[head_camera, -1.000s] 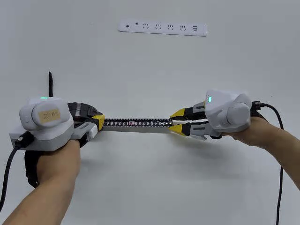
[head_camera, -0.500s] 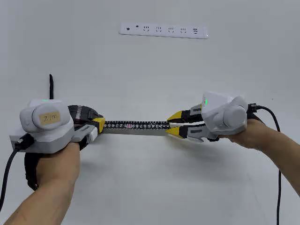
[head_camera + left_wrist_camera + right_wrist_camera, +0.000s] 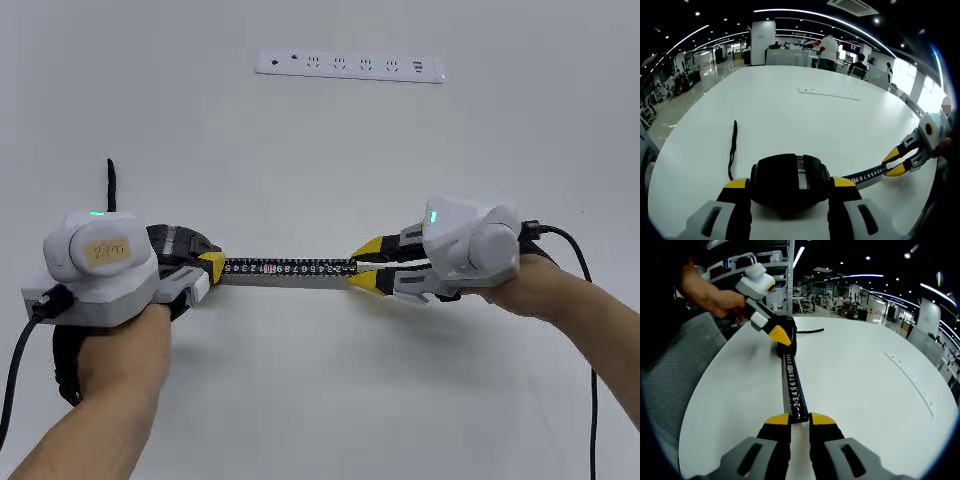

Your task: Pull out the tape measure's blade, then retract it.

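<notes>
- My left gripper: jaws clamped on both sides of the black tape measure case, low on the white table.
- My right gripper: jaws pinched together on the blade tip; the blade is stretched between my two grippers.
- A black strap lies beyond the case.
- Farthest: a white power strip.

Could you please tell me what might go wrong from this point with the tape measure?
1. The right tool pinches only the tip of the blade. If it slips, the extended blade would likely whip back into the case.
2. The left tool clamps the case by its sides only, so a skewed pull could twist it loose onto the table.
</notes>
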Demonstrator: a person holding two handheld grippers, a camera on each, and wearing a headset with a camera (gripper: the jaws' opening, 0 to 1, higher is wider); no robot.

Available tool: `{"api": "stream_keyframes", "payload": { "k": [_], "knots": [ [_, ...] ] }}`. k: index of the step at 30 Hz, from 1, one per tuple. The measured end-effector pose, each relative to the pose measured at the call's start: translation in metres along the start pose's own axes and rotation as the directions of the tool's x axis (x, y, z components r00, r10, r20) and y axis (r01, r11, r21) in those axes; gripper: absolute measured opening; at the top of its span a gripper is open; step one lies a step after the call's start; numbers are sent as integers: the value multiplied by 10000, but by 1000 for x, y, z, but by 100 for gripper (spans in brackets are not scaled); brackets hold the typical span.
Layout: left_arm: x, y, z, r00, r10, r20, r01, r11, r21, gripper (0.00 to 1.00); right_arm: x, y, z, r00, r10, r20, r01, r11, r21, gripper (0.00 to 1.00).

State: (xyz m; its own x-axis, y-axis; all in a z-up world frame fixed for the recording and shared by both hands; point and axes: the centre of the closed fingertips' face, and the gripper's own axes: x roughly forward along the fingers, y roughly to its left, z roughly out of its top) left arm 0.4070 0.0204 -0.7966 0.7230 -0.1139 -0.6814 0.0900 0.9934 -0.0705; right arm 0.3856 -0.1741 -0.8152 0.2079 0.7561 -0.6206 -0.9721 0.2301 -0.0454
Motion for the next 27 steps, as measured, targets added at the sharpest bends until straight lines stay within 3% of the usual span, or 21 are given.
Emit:
{"api": "stream_keyframes", "payload": {
  "k": [27],
  "knots": [
    [0, 0, 0, 10000, -36, 9, 36, 10000, -51, 58, 21, 4, 16, 9997, 66, 250, -67, 10000, 39, 12]
  ]
}}
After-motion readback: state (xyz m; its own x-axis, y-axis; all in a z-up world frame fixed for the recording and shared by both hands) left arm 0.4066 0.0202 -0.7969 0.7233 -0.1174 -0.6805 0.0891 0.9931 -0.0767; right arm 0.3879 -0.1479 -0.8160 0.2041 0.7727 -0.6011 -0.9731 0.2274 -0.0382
